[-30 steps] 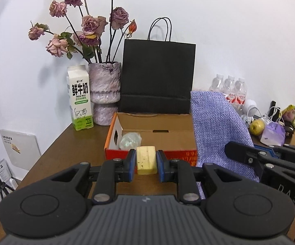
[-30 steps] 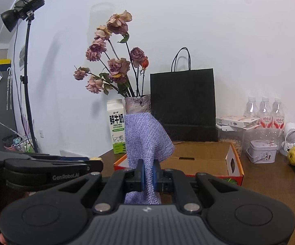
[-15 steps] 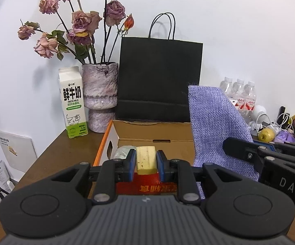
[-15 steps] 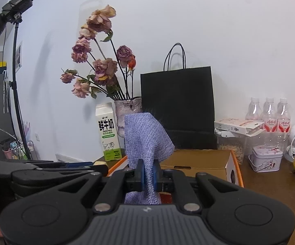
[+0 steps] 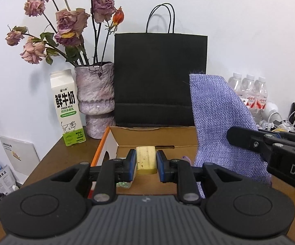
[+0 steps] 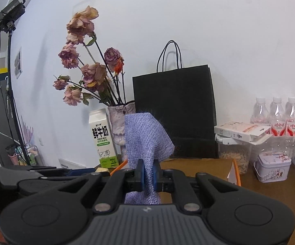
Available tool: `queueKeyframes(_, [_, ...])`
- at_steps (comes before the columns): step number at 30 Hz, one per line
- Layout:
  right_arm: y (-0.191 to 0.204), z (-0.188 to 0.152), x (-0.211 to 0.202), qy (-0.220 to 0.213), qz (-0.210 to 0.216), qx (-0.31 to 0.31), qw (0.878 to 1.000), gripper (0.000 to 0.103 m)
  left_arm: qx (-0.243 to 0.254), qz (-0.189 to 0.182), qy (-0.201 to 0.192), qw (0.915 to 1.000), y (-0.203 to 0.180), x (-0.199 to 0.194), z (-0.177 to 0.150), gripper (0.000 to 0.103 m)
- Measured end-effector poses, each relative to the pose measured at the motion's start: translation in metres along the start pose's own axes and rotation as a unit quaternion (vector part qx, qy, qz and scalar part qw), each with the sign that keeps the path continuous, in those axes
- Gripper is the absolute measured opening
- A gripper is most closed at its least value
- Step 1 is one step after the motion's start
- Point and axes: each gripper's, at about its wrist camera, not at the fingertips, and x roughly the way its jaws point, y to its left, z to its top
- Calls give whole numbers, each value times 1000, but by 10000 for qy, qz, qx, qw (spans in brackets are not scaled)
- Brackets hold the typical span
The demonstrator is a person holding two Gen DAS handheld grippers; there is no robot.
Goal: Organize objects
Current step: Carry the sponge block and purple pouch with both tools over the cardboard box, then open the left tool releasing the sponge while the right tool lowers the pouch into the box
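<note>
The yellow block (image 5: 145,160) is clamped in the left gripper (image 5: 146,163) above the open cardboard box (image 5: 157,136). The purple cloth (image 6: 146,140) is pinched in the right gripper (image 6: 147,174). If released carelessly, the block could be covered by the hanging cloth.
</note>
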Motion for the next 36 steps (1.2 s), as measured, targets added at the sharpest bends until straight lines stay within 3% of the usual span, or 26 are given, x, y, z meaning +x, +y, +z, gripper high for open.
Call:
queueKeyframes(14, [-37, 9, 59, 376, 54, 261, 9989, 7, -87, 198, 293, 9993, -3, 58, 22, 22])
queueKeyframes(25, [-67, -13, 106, 670, -28, 668, 9955, 7, -4, 380, 568, 9977, -5, 107, 20, 22])
queueKeyframes(36, [-82, -28, 123, 764, -219, 900, 9928, 7, 50, 588, 901, 9942, -3, 136, 15, 23])
